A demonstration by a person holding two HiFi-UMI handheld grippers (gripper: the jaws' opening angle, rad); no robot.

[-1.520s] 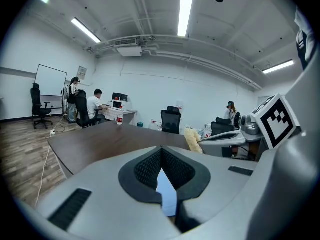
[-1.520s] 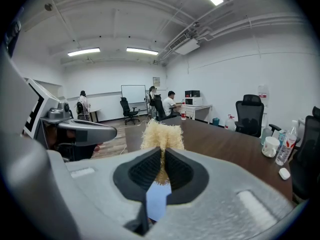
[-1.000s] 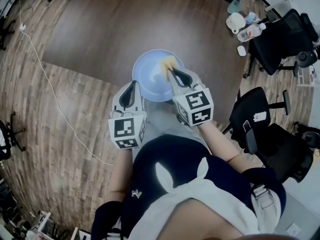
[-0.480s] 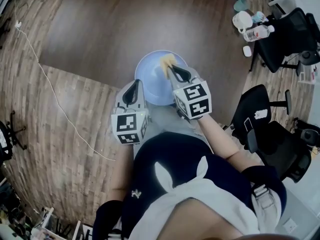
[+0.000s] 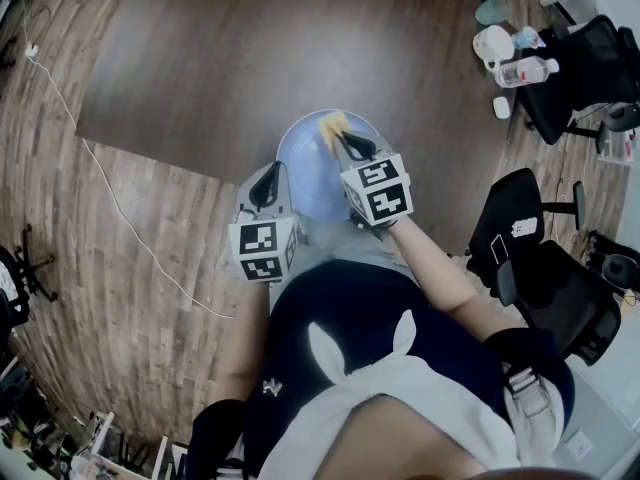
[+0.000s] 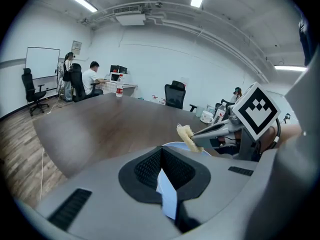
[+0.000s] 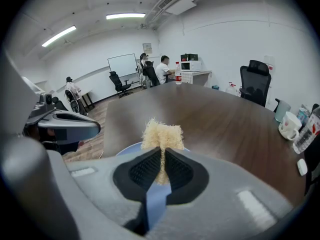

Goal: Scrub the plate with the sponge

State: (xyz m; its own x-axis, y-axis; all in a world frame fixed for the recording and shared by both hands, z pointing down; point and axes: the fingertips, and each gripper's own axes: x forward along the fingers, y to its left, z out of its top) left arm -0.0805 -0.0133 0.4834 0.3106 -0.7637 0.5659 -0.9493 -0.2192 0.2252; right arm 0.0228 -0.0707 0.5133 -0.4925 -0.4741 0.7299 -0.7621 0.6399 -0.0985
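Observation:
A pale blue plate (image 5: pixel 312 163) is held over the near edge of the dark table. My left gripper (image 5: pixel 271 180) is shut on the plate's left rim; its blue edge (image 6: pixel 166 196) shows between the jaws in the left gripper view. A pale yellow sponge (image 5: pixel 333 124) rests against the plate's far inner side, pinched by my right gripper (image 5: pixel 342 140), which is shut on the sponge. In the right gripper view the sponge (image 7: pixel 162 135) sticks up from between the jaws, with the plate (image 7: pixel 129 149) just below it.
The dark brown table (image 5: pixel 280 48) stretches away beyond the plate. At its far right corner stand a white mug (image 5: pixel 493 42), a water bottle (image 5: pixel 530 70) and a teal cup (image 5: pixel 491 10). Black office chairs (image 5: pixel 540 268) stand to the right. A white cable (image 5: pixel 100 168) runs across the wood floor.
The plate and both grippers have shifted slightly to the right in the view. The sponge stays at the plate's far side, still held by the right gripper.

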